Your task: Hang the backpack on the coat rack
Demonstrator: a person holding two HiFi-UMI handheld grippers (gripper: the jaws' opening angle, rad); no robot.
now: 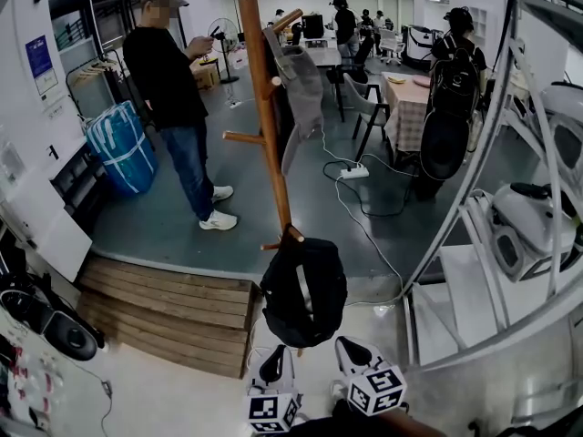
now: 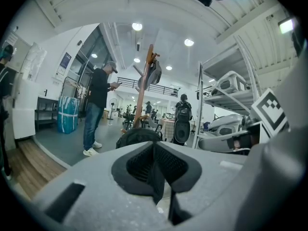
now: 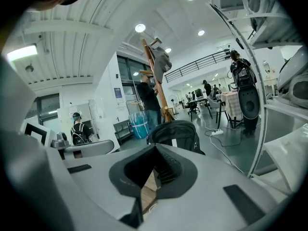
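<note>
Closest in, at the bottom of the head view, the left tool (image 1: 275,353) and the right tool (image 1: 350,346) sit side by side. Each has its jaws pressed together on nothing.

Just ahead of both tools, between the lines of their tips, is the black backpack (image 1: 305,289). Its top is up against the lowest peg (image 1: 284,238) of the wooden coat rack (image 1: 262,107). Whether it hangs from that peg or rests on the floor cannot be told.

Left of the left tool lies a low wooden platform (image 1: 168,312). Farther ahead, a grey garment (image 1: 301,85) hangs high on the coat rack.

Beyond, to the left of the tools, a person (image 1: 168,80) in a dark top and jeans stands near a blue bag (image 1: 118,148). Far ahead of the right tool, a white power strip (image 1: 353,173) lies on the grey floor. Past it, to the right, are a desk (image 1: 405,107) with a checked cloth and a tall black bag (image 1: 448,126).
</note>
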